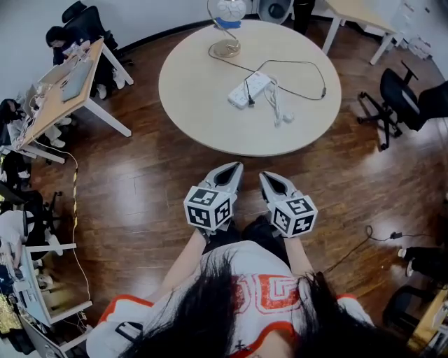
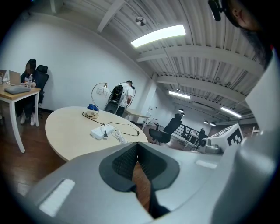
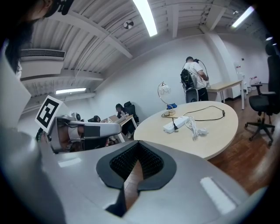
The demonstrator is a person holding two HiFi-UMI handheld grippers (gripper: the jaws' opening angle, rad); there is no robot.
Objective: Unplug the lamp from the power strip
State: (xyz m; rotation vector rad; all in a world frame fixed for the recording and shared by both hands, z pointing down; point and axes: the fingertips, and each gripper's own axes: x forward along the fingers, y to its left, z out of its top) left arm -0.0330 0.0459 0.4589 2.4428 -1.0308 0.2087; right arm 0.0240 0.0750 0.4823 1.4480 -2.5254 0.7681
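The white power strip (image 1: 250,89) lies on the round beige table (image 1: 203,105), with a black plug in it and a black cable looping across the tabletop. The lamp (image 1: 225,28), with a ring head and round base, stands at the table's far edge. A bundled white cord (image 1: 277,106) lies beside the strip. My left gripper (image 1: 234,168) and right gripper (image 1: 267,177) hover side by side over the wooden floor, short of the table, both shut and empty. The strip (image 2: 101,131) shows far ahead in the left gripper view, and the strip (image 3: 177,124) likewise in the right gripper view.
A desk (image 1: 63,91) with seated people stands at the left. Black office chairs (image 1: 402,98) are at the right, and another table (image 1: 357,14) at the back. A black cable (image 1: 364,241) lies on the floor at the right. A person (image 3: 194,81) stands beyond the table.
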